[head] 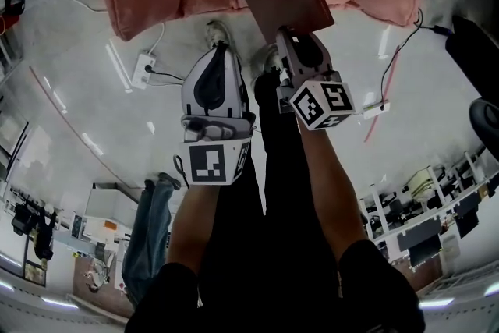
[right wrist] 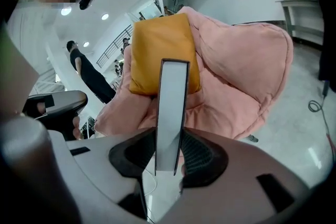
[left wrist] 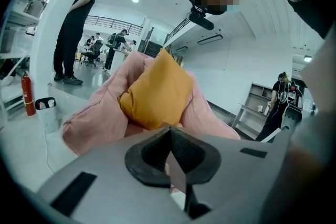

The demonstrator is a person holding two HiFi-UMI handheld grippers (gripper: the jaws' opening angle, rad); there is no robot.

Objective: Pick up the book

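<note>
– On the near side of the pink beanbag, how is the book held?

– It is clamped across its thickness by the right gripper, whose pads are pressed on both covers near one end. It is held upright and lifted, with no contact to the beanbag or to the mustard cushion that is nested in the beanbag.

– And the left gripper?

– Its jaws are drawn together on nothing. It is held level with the right one, on the same side of the beanbag, so no support is given to the book.

– What could go wrong from here?

– Only a short stretch of the book is caught, and most of its length is left standing beyond the pads. If the wrist is swung or rolled quickly, the book is likely to be levered round in the pads, or slid out of them. Should the grip be loosened, the book would probably be dropped on the floor short of the beanbag, where a corner could be dented.

– Can that be avoided?

– Probably, if the grip is kept firm and the book is carried slowly.
</note>
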